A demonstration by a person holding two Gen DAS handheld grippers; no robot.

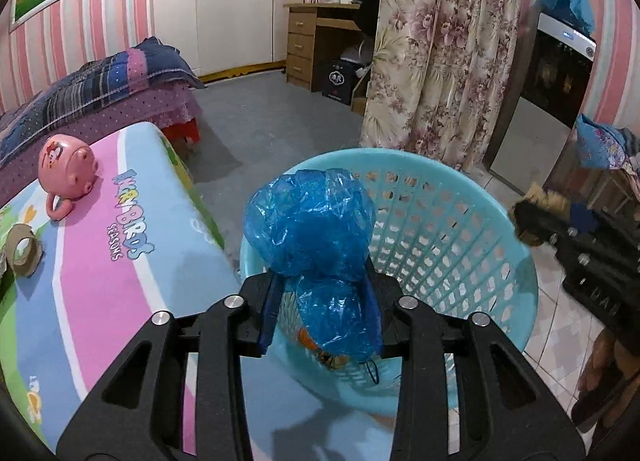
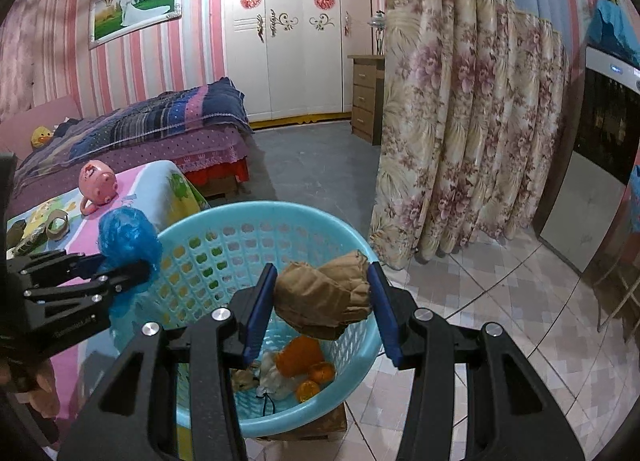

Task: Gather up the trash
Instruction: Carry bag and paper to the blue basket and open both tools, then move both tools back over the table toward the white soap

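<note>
My left gripper (image 1: 324, 281) is closed on a crumpled blue plastic bag (image 1: 308, 225) that bulges up above its fingers, over the near rim of a light-blue perforated basket (image 1: 500, 221). In the right wrist view the same left gripper (image 2: 120, 265) and blue bag (image 2: 126, 237) hang at the basket's (image 2: 248, 209) left rim. My right gripper (image 2: 323, 277) is shut on a wad of brown paper (image 2: 320, 301) above the basket's inside. Orange peels (image 2: 304, 357) and a white wad (image 2: 276, 375) lie on the basket floor.
Left of the basket stands a table with a colourful cartoon cloth (image 1: 120, 261), bearing a pink pig mug (image 1: 66, 169) and a tape roll (image 1: 24, 255). A floral curtain (image 2: 460, 121) hangs behind, a bed (image 2: 140, 129) at far left, a dark appliance (image 2: 604, 133) at right.
</note>
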